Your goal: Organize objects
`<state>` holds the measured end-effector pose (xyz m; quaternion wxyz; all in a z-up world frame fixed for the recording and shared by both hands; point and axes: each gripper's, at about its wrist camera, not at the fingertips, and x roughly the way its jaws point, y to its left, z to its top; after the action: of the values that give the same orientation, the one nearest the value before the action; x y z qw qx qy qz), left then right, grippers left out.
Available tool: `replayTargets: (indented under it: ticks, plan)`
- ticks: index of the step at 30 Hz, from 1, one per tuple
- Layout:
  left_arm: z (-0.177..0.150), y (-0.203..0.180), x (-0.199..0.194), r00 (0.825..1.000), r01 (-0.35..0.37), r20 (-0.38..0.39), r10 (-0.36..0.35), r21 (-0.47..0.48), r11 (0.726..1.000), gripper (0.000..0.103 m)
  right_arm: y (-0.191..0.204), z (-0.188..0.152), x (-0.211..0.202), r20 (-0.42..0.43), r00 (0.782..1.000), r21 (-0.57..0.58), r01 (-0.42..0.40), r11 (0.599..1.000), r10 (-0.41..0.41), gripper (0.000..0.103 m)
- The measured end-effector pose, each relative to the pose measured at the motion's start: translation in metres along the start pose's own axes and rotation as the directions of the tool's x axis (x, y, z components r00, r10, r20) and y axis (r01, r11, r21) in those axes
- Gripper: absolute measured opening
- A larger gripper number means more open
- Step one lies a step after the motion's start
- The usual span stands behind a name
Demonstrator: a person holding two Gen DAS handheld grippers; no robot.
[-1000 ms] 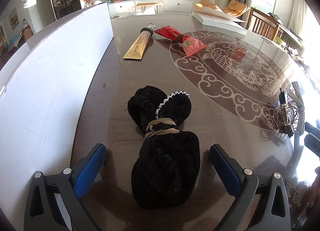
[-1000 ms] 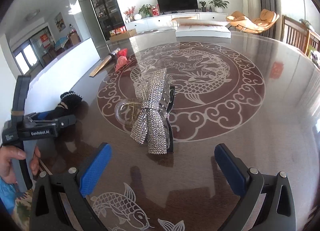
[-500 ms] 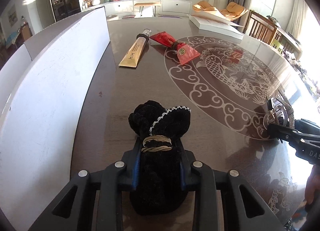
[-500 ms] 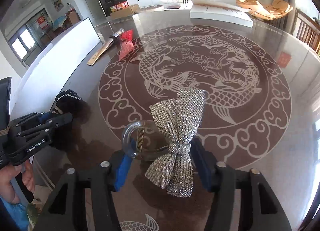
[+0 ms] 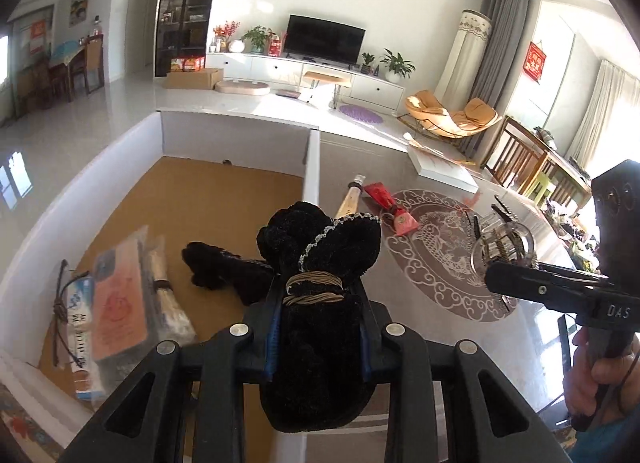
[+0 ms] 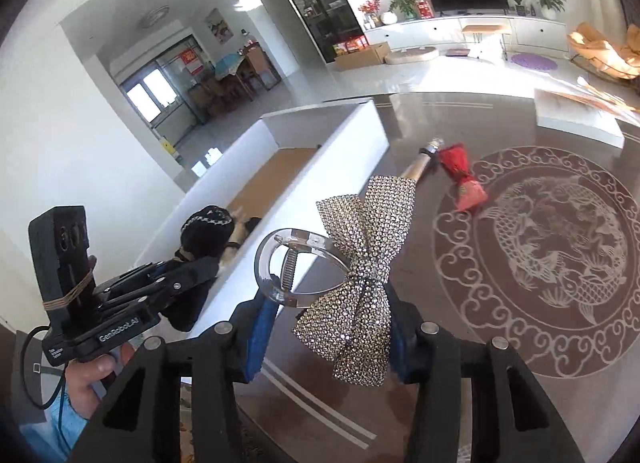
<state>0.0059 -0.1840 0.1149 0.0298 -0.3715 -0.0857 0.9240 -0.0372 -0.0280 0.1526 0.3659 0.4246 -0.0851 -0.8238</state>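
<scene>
My left gripper [image 5: 318, 327] is shut on a black fuzzy hair bow [image 5: 320, 263] and holds it in the air over the right wall of a white box [image 5: 312, 167]. It also shows in the right wrist view [image 6: 204, 239]. My right gripper [image 6: 326, 327] is shut on a rhinestone bow hair claw [image 6: 360, 263], lifted above the brown table [image 6: 520, 383] beside the box [image 6: 328, 167]. The claw also shows in the left wrist view [image 5: 500, 243].
Inside the box lie another black fuzzy item [image 5: 224, 267], a pink packet [image 5: 116, 299] and a brush [image 5: 168, 295]. On the table lie a gold tube [image 5: 350, 199], a red pouch [image 5: 392, 207] and a flat white box [image 5: 440, 171].
Both grippers closed on their items, then lifted them off the table. The left one has moved left over the box wall; the right one has risen and moved toward the box.
</scene>
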Motion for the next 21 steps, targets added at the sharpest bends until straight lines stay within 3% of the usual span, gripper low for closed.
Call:
replayTargets:
  ticks: [4, 6, 8, 9, 10, 13, 17, 19, 21]
  plan:
    - [-0.002, 0.076, 0.002, 0.983, -0.179, -0.05, 0.176, -0.08, 0.981, 0.03, 0.072, 0.013, 0.057, -0.095, 0.984, -0.078, -0.156, 0.985, 0.148, 0.049]
    - [-0.011, 0.103, 0.009, 0.959, -0.272, -0.103, 0.263, -0.083, 0.959, 0.034, 0.097, 0.014, 0.087, -0.138, 0.976, -0.12, -0.185, 0.975, 0.168, 0.049]
    - [-0.019, 0.119, 0.022, 0.931, -0.34, -0.167, 0.324, -0.079, 0.937, 0.048, 0.109, 0.013, 0.114, -0.175, 0.971, -0.144, -0.186, 0.972, 0.16, 0.062]
    - [-0.023, 0.123, 0.027, 0.923, -0.356, -0.188, 0.336, -0.08, 0.931, 0.064, 0.111, 0.013, 0.122, -0.18, 0.973, -0.149, -0.175, 0.973, 0.148, 0.077]
    - [-0.027, 0.125, 0.031, 0.918, -0.363, -0.198, 0.342, -0.08, 0.928, 0.074, 0.109, 0.013, 0.126, -0.172, 0.976, -0.151, -0.159, 0.976, 0.133, 0.082]
    - [-0.032, 0.118, 0.029, 0.911, -0.391, -0.165, 0.377, -0.066, 0.918, 0.076, 0.09, 0.006, 0.111, -0.105, 0.987, -0.129, -0.135, 0.982, 0.121, 0.085]
    - [-0.032, 0.095, 0.02, 0.932, -0.355, -0.097, 0.348, -0.062, 0.933, 0.077, 0.042, -0.019, 0.061, 0.064, 0.997, -0.131, 0.058, 0.99, -0.05, 0.103]
    - [-0.031, 0.075, 0.015, 0.95, -0.308, -0.068, 0.304, -0.054, 0.95, 0.077, 0.001, -0.034, 0.042, 0.109, 0.978, -0.092, 0.189, 0.978, -0.179, 0.103]
    - [-0.027, 0.051, 0.01, 0.97, -0.242, -0.034, 0.24, -0.038, 0.97, 0.077, -0.045, -0.054, 0.033, 0.094, 0.938, -0.035, 0.339, 0.94, -0.334, 0.103]
